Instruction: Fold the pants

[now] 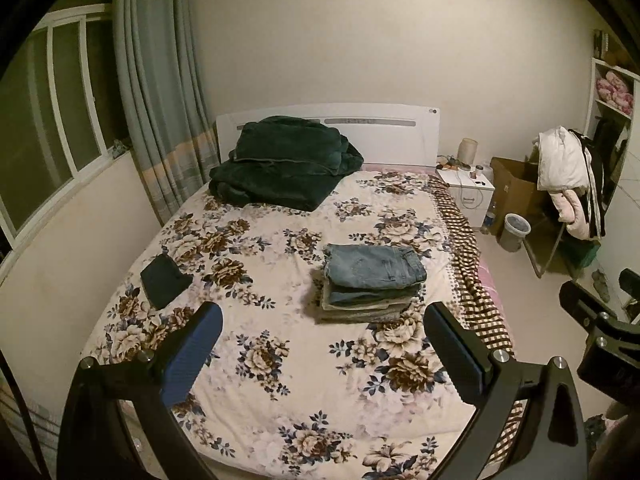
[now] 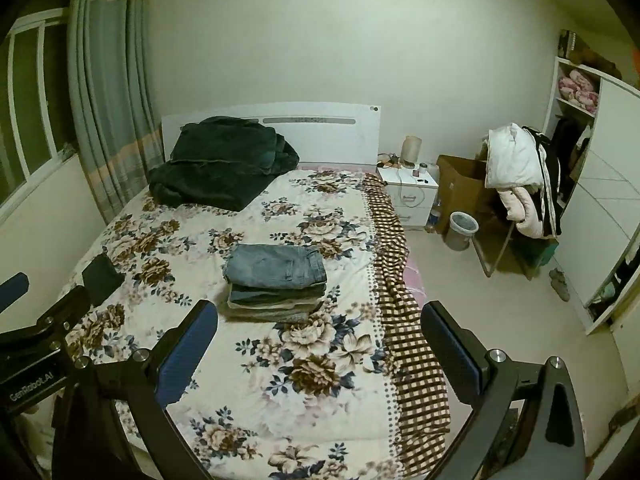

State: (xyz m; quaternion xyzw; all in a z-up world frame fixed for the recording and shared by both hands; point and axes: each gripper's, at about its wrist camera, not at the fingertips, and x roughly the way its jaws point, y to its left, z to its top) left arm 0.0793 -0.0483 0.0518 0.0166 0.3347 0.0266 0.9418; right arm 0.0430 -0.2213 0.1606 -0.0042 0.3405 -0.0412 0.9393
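A stack of several folded pants (image 1: 372, 282), blue jeans on top, lies on the floral bedspread (image 1: 272, 360) right of the bed's middle; it also shows in the right wrist view (image 2: 276, 282). A small dark folded cloth (image 1: 165, 285) lies near the bed's left edge, also in the right wrist view (image 2: 102, 276). My left gripper (image 1: 322, 322) is open and empty, raised above the near part of the bed in front of the stack. My right gripper (image 2: 320, 320) is open and empty, held to the right of the left one, over the bed's right side.
A dark green blanket (image 1: 284, 164) is heaped by the white headboard (image 1: 392, 132). A checked cloth (image 2: 400, 280) hangs along the bed's right edge. A nightstand (image 2: 408, 192), a cardboard box (image 2: 460, 184), a bin (image 2: 460, 230) and a chair piled with clothes (image 2: 520, 184) stand on the right. Curtains (image 1: 160, 100) hang on the left.
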